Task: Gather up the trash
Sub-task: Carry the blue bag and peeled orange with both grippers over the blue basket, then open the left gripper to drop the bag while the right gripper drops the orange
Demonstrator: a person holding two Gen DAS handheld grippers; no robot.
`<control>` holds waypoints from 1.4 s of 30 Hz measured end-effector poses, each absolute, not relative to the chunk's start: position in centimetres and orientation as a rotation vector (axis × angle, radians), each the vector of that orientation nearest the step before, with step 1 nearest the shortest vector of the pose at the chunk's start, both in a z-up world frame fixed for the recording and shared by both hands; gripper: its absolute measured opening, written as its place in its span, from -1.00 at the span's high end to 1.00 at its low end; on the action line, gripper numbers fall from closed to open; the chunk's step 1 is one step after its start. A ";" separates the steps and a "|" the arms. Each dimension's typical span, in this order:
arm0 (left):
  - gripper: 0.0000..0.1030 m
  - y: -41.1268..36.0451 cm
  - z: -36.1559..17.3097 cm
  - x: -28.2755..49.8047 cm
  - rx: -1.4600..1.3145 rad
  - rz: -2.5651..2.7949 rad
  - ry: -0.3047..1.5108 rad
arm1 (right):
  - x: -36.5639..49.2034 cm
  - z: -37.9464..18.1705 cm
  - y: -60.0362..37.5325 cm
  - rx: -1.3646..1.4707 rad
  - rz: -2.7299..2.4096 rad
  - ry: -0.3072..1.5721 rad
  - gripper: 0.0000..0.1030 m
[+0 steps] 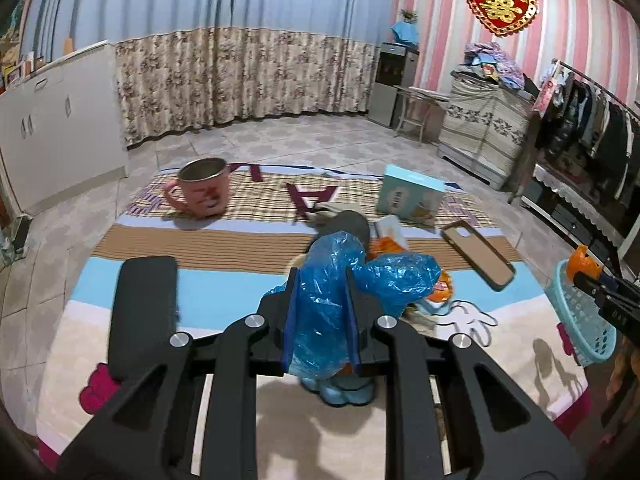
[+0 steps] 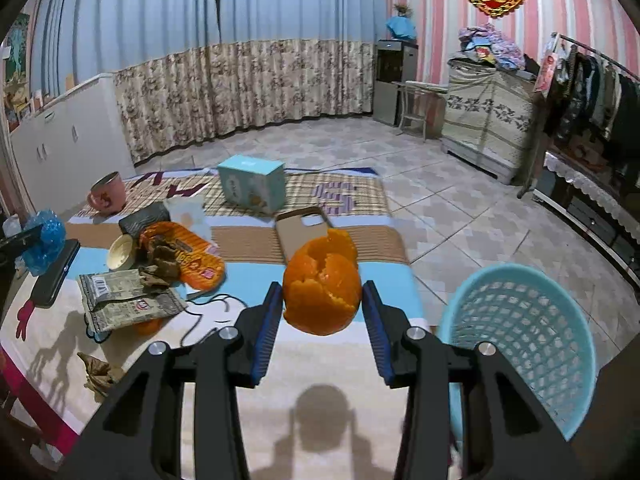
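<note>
While we work over the blanket-covered counter, our left gripper is clenched on a crumpled blue plastic bag, lifted above the surface at the left of the scene. Just beside it lies a black phone, and farther back stands a pink mug. Moving right, the remaining trash sits in a loose pile: a grey printed wrapper, a small paper cup on its side, brown crumpled scraps and an orange snack packet. Behind them are a light-blue box and a phone case. Further right, our right gripper grasps an orange peel, with the turquoise mesh basket near it, off the counter's right edge.

We judge the peel to be the risk: it is curled and split, so a squeeze may tear it and drop pieces short of the basket. The bag is light and springy, and could slip from the left gripper or snag the pile if we swing it across low.
</note>
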State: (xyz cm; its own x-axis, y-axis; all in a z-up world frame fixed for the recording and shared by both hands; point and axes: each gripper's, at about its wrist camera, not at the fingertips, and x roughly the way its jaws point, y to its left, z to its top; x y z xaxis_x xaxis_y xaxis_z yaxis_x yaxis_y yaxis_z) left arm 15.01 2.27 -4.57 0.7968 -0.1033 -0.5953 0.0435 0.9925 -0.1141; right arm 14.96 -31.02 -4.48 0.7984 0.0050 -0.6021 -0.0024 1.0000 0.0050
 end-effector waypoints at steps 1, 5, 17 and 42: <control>0.63 1.7 -4.5 15.0 -0.096 -0.087 0.646 | 14.7 -4.3 -31.5 0.007 -0.003 0.642 0.20; 0.63 -0.5 -4.1 14.7 -0.088 -0.109 0.646 | 13.7 -3.7 -33.5 0.007 -0.034 0.627 0.20; 0.64 -9.4 -2.9 14.5 -0.038 -0.230 0.634 | 10.7 -2.5 -41.4 0.035 -0.160 0.595 0.20; 0.64 -31.2 -5.7 16.6 0.049 -0.546 0.611 | 7.5 -5.3 -52.4 0.163 -0.348 0.545 0.20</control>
State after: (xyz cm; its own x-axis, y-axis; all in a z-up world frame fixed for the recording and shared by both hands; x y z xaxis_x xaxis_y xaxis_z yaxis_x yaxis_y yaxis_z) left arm 16.63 -31.22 -5.69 0.6824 -0.4727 -0.5575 0.5009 0.8579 -0.1144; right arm 7.50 -52.40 -5.32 0.7985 -0.2797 -0.5332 0.3652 0.9290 0.0595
